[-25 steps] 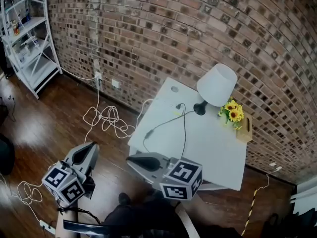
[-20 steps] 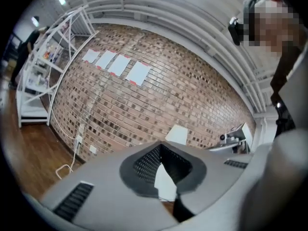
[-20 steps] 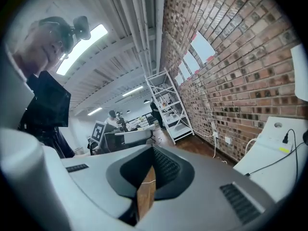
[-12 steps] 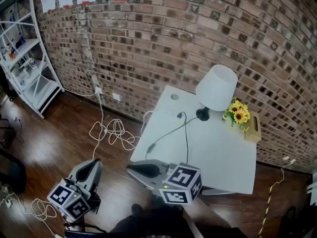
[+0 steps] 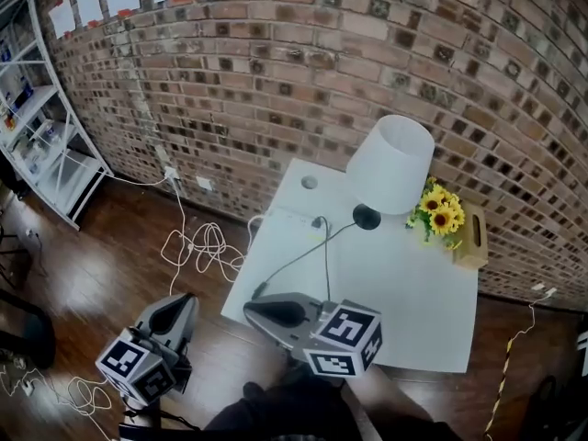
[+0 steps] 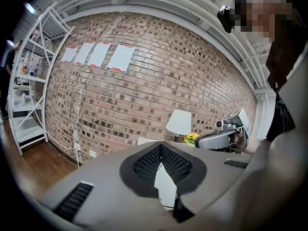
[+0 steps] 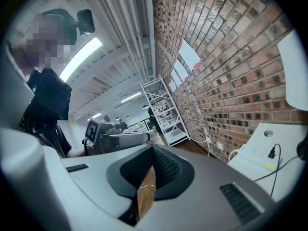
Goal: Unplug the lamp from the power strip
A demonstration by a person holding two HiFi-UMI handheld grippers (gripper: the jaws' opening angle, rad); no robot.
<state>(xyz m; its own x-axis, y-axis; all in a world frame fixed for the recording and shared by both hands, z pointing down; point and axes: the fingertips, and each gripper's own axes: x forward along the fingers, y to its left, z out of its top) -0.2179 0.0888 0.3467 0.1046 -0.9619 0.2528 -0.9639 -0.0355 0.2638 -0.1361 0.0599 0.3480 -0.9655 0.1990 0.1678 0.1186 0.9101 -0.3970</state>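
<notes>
My grey plastic left gripper (image 5: 182, 301) and grey plastic right gripper (image 5: 253, 310) point forward, near level, jaws closed together.

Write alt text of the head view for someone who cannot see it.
A white table bearing a lamp, sunflowers and a power strip stands against a brick wall, the lamp's plug in the strip. The left gripper and right gripper, both shut, point toward it from the foreground.

The lamp (image 5: 390, 165) is set at the back of the desk (image 5: 395, 283), near the brick wall (image 5: 276, 81), with flowers (image 5: 439, 213) just right of it. A coil of cable (image 5: 200, 246) is laid on the floor (image 5: 101, 237) left of the desk.
</notes>
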